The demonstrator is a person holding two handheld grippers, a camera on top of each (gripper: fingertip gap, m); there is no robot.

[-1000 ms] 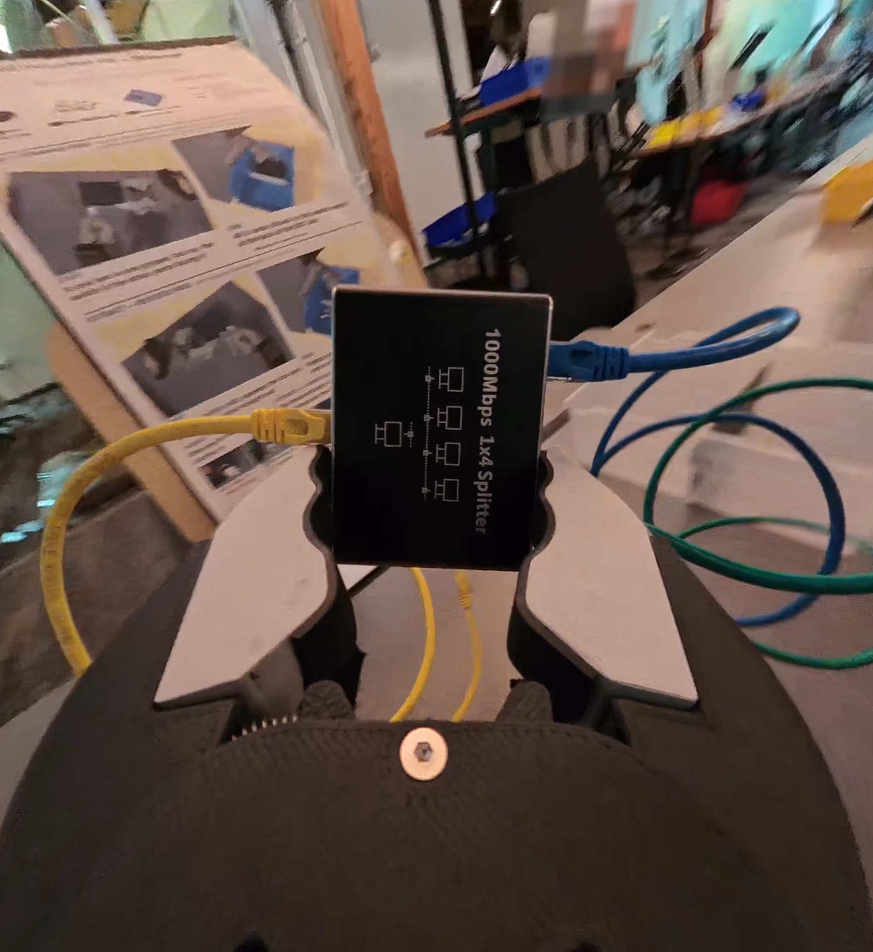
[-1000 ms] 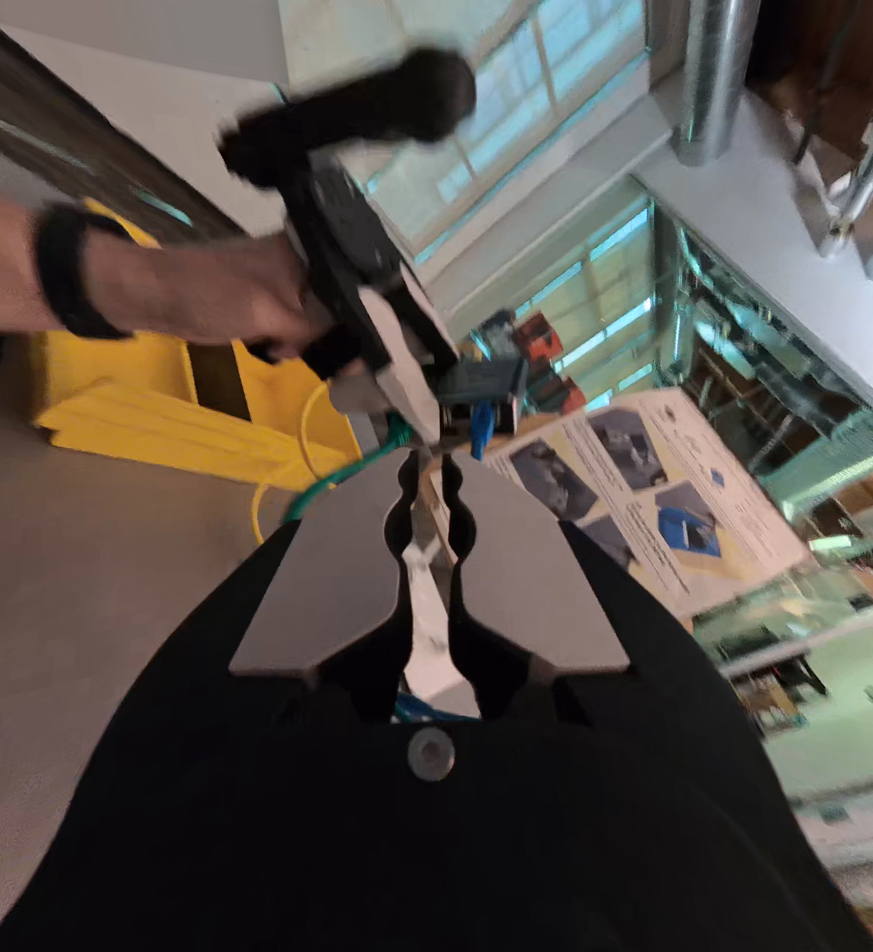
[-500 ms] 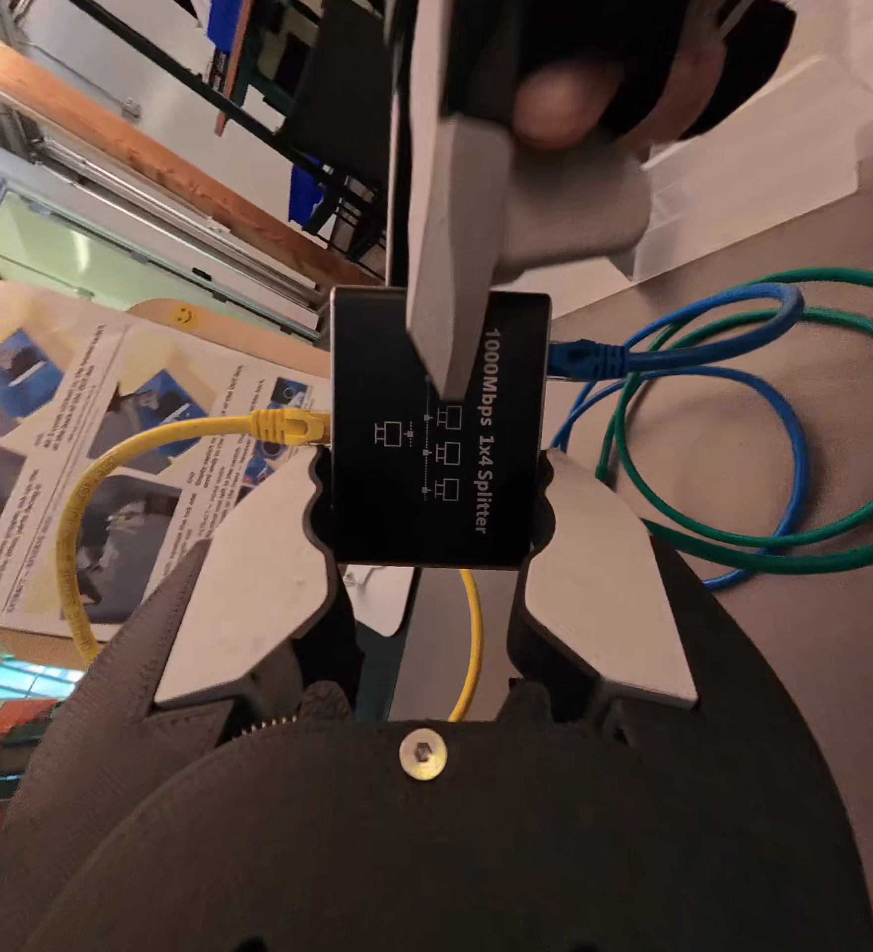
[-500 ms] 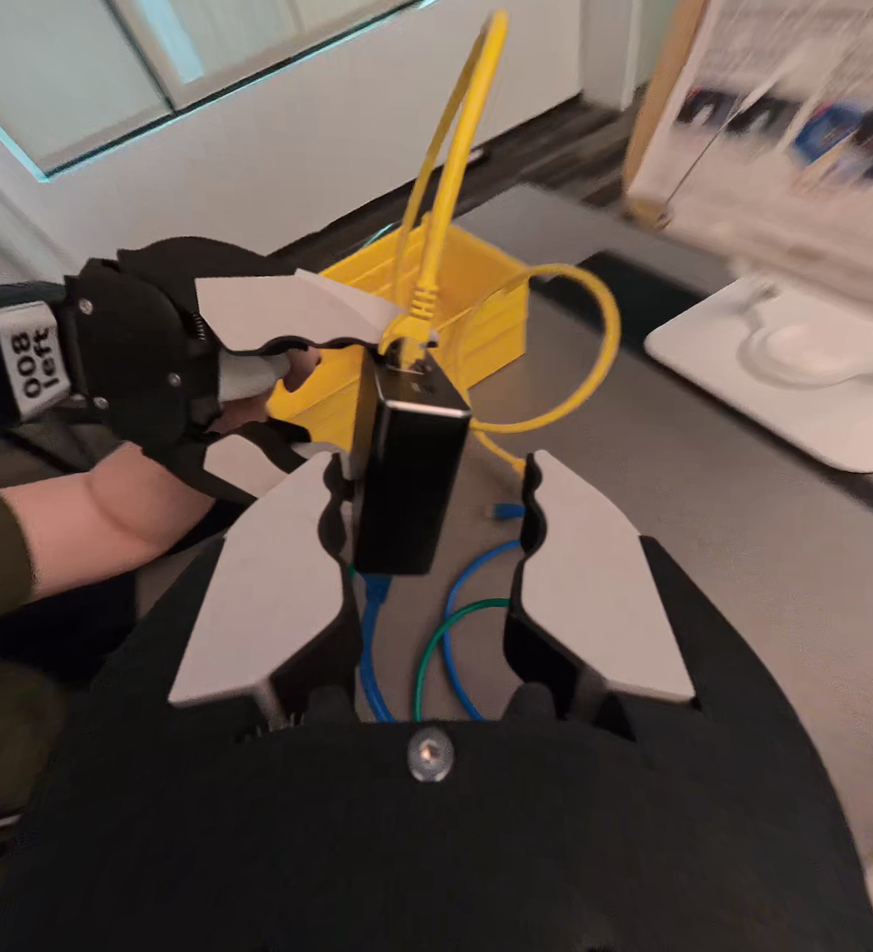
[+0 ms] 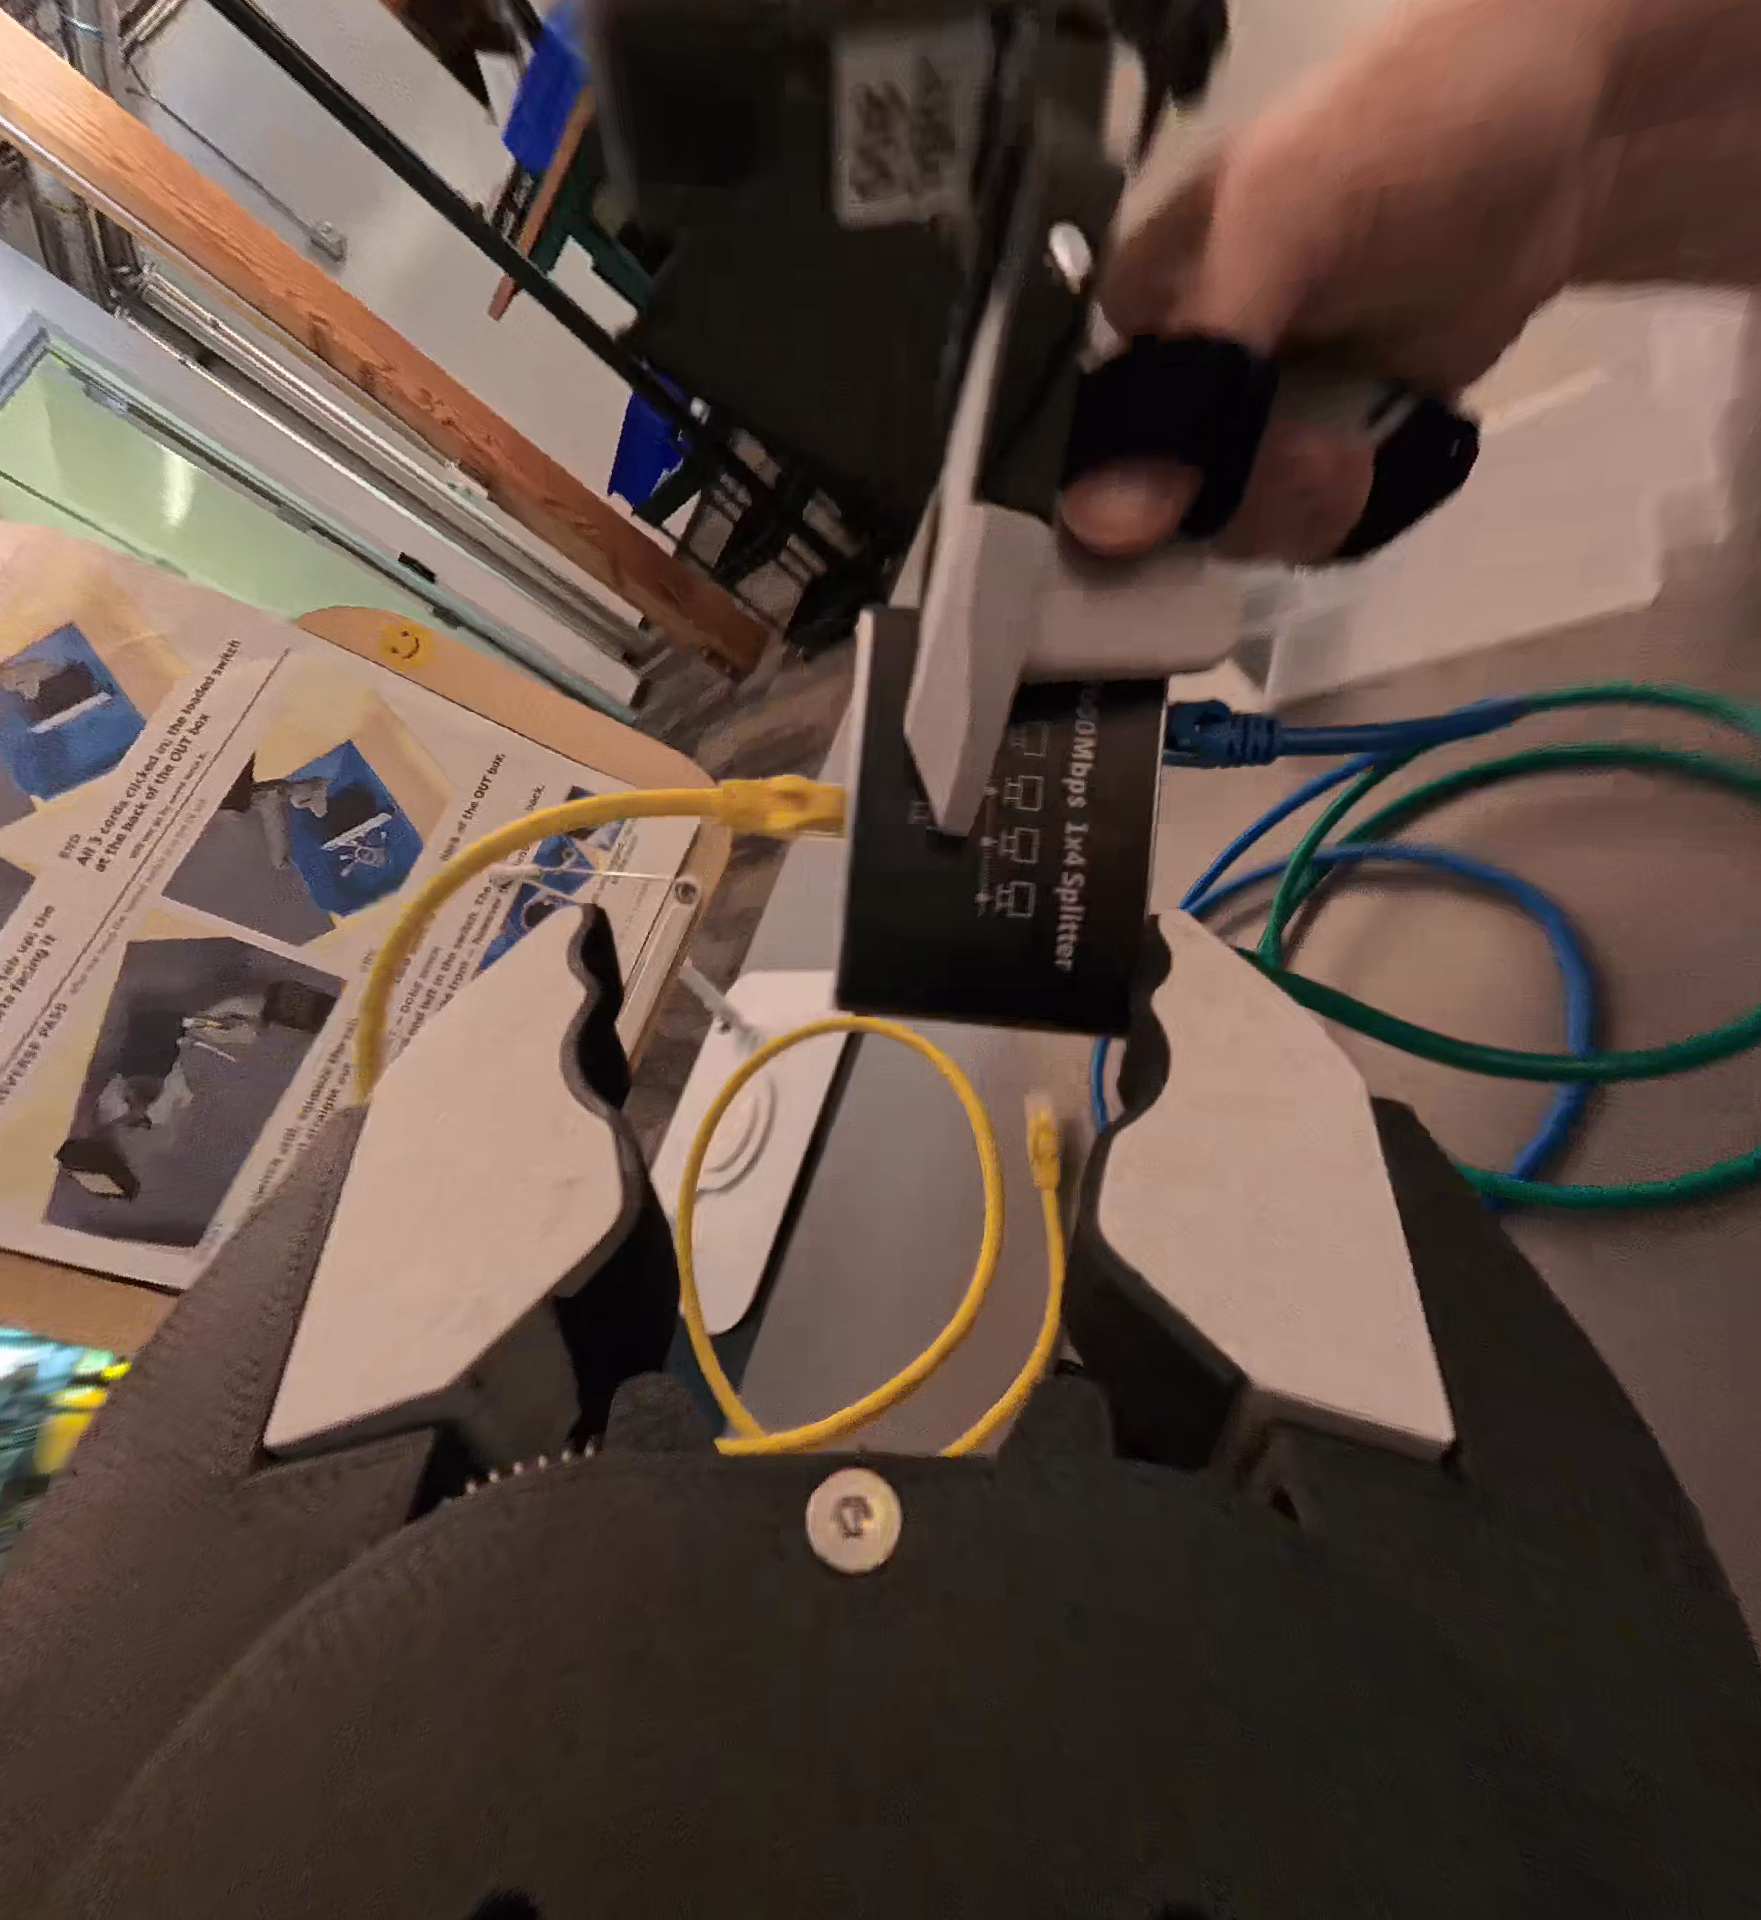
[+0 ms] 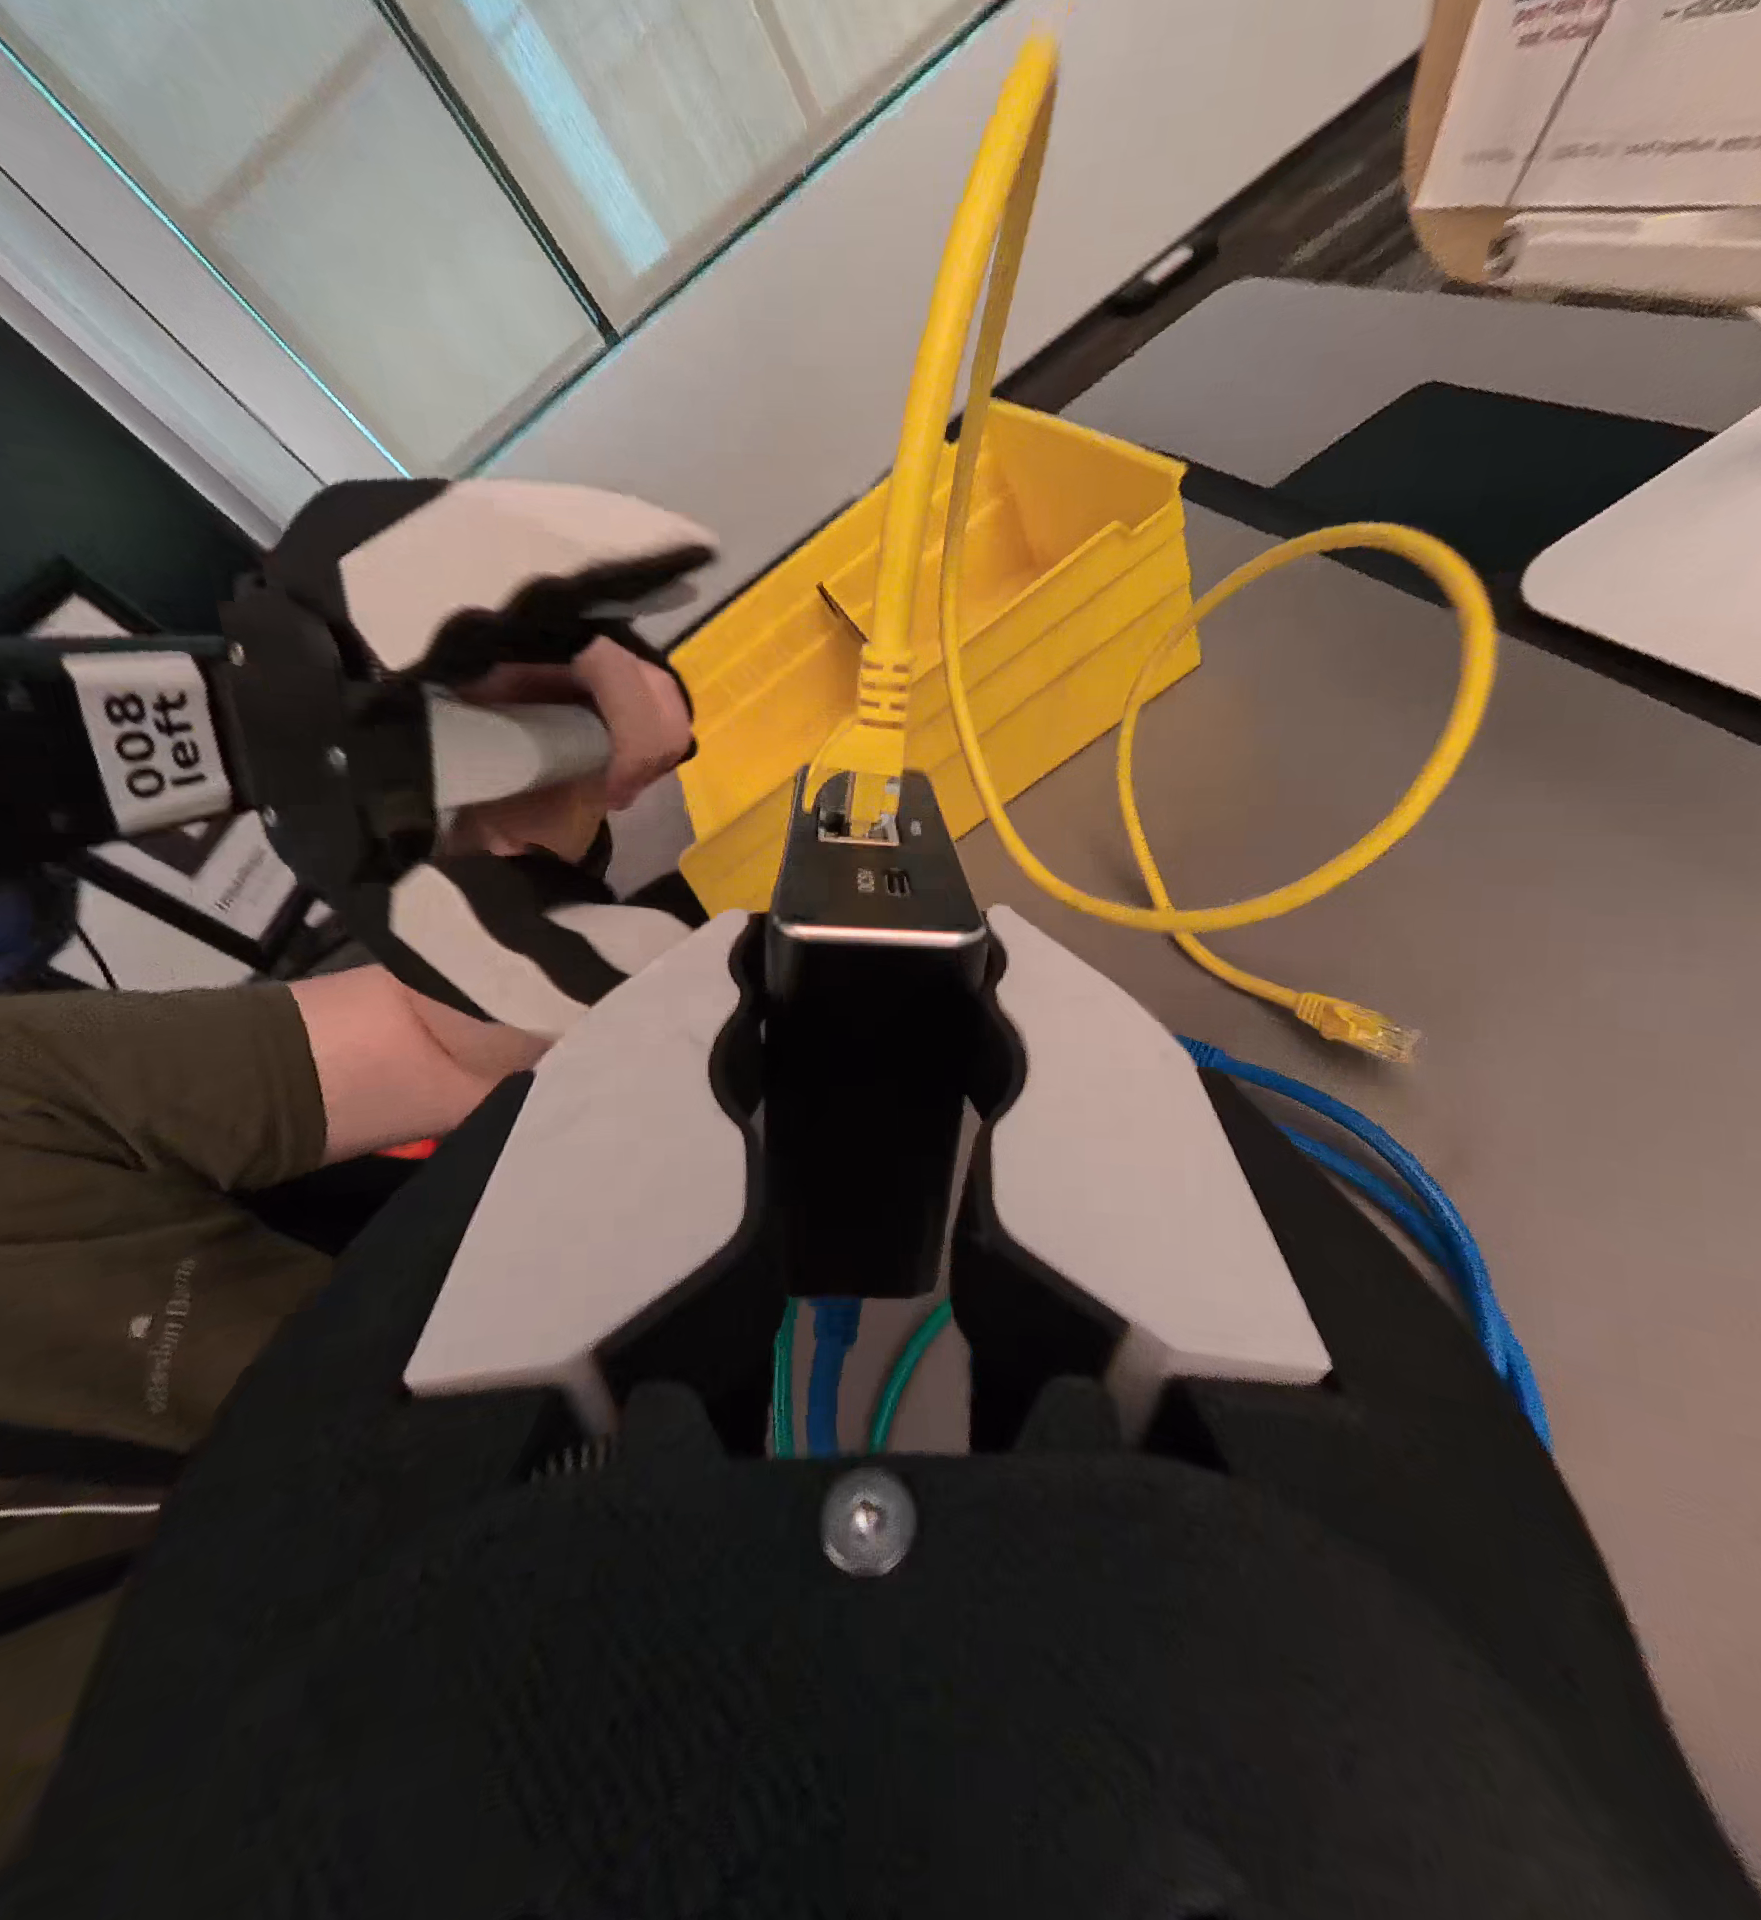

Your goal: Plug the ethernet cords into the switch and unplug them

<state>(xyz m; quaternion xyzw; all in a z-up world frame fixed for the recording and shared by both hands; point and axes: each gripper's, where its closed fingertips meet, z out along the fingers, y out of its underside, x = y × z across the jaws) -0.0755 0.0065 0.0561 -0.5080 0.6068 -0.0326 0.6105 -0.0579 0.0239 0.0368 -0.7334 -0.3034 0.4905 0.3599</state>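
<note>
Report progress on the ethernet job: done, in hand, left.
Done: the yellow cord and blue cord sit plugged into opposite ends of the switch. In hand: the right gripper is shut on the switch; the left gripper is open. Left: the green cord, its plug hidden, may need plugging; then unplug them all.

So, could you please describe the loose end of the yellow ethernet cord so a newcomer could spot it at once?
Start at the grey table and the yellow bin on it. To the right of the bin, the yellow cord loops down from the black switch. Its free plug lies bare on the table, unlike the end seated in the switch.
</note>
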